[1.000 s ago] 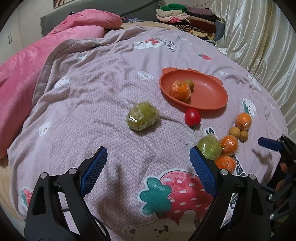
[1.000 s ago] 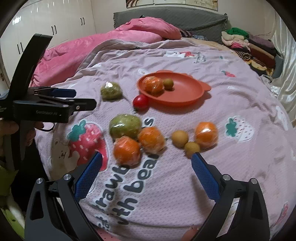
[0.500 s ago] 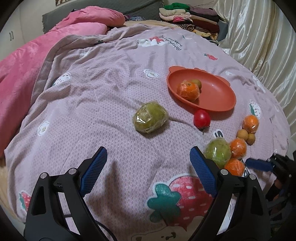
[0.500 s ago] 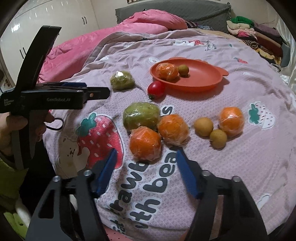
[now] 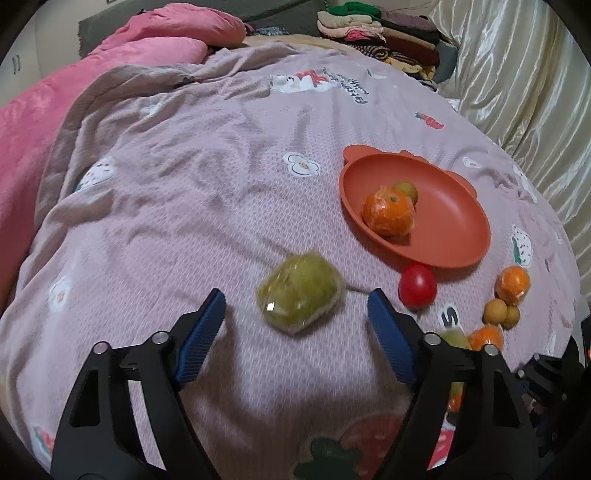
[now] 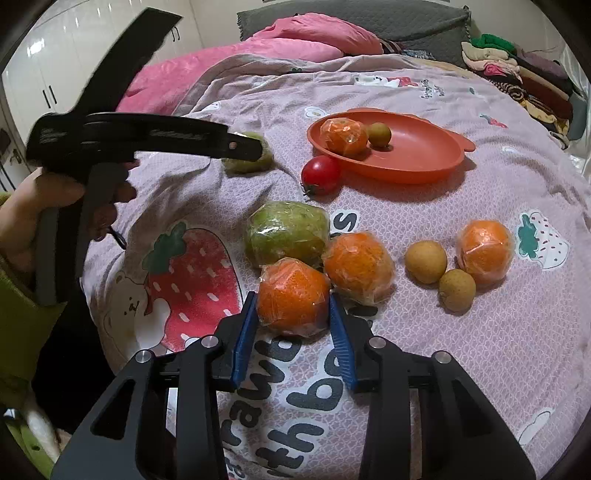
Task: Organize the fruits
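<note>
My right gripper (image 6: 292, 300) has its blue pads against both sides of a plastic-wrapped orange (image 6: 291, 291) on the bedspread, and its jaws are closing. A wrapped green fruit (image 6: 286, 232) and a second orange (image 6: 358, 266) lie just behind it. My left gripper (image 5: 295, 297) hangs open over another wrapped green fruit (image 5: 299, 291), which lies between the fingers untouched while the jaws close. The orange plate (image 5: 447, 218) holds a wrapped orange (image 5: 388, 214) and a small brown fruit (image 5: 406, 190). A red tomato (image 5: 417, 284) sits beside its rim.
A third orange (image 6: 484, 251) and two small brown fruits (image 6: 425, 256) lie to the right. A pink duvet (image 5: 55, 110) is heaped at the left, folded clothes (image 5: 376, 33) are stacked at the back, and a curtain (image 5: 524, 85) hangs along the right side.
My right gripper dropped onto the nearest orange and narrowed from wide open until its pads met the fruit. My left gripper moved up to the lone green fruit and began narrowing.
</note>
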Motion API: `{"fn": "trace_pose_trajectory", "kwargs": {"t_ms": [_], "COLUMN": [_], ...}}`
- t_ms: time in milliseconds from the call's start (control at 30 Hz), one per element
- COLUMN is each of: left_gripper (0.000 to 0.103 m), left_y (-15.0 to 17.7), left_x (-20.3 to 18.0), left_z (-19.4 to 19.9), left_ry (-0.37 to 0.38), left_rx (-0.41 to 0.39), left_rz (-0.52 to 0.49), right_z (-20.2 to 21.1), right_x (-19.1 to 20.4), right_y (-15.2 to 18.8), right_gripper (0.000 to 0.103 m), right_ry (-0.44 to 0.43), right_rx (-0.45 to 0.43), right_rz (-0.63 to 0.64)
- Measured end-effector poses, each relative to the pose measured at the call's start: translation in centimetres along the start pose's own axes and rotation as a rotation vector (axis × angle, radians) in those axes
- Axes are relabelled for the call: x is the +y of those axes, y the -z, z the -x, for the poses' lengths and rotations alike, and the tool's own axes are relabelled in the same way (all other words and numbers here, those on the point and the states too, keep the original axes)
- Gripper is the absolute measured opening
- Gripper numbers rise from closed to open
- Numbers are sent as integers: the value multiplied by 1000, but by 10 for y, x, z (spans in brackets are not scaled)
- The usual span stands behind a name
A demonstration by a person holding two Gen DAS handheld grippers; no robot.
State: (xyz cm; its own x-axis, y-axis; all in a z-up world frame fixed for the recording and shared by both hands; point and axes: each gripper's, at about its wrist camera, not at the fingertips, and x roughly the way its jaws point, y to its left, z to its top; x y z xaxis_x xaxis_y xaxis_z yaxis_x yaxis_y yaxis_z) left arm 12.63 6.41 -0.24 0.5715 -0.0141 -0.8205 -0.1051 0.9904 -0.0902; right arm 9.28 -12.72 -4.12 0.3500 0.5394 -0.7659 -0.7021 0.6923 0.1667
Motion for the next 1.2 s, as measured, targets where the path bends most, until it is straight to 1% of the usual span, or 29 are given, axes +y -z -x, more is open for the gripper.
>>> {"fn": "trace_pose_trajectory", "kwargs": {"t_ms": [33, 100, 167, 200, 267, 333, 500, 733, 1200], "left_gripper": [66, 59, 55, 50, 48, 43, 42, 42, 42], "left_y": [-1, -4, -4, -4, -3, -2, -1, 0, -6], "left_x": [-1, -1, -3, -3, -4, -4, -4, -14, -30], "left_z": [-3, -10, -14, -16, -18, -18, -14, 2, 29], "left_ry": [4, 6, 10, 11, 5, -1, 4, 40, 81], "left_rx": [6, 20, 30, 33, 34, 31, 22, -7, -57], "left_rz": [-1, -4, -7, -8, -14, -17, -23, -38, -70], "right_z": [0, 0, 0, 0, 0, 0, 3, 17, 42], "right_x": [0, 0, 0, -1, -1, -2, -3, -4, -17], "right_y": [0, 0, 0, 0, -1, -1, -2, -6, -19], "right_gripper": [36, 36, 36, 36, 36, 36, 36, 36, 36], "right_ry": [-1, -1, -4, -5, -9, -12, -22, -29, -3], "right_rx": [0, -1, -1, -1, -2, -3, -8, -41, -114], "right_rz": [0, 6, 6, 5, 3, 3, 1, -2, -22]}}
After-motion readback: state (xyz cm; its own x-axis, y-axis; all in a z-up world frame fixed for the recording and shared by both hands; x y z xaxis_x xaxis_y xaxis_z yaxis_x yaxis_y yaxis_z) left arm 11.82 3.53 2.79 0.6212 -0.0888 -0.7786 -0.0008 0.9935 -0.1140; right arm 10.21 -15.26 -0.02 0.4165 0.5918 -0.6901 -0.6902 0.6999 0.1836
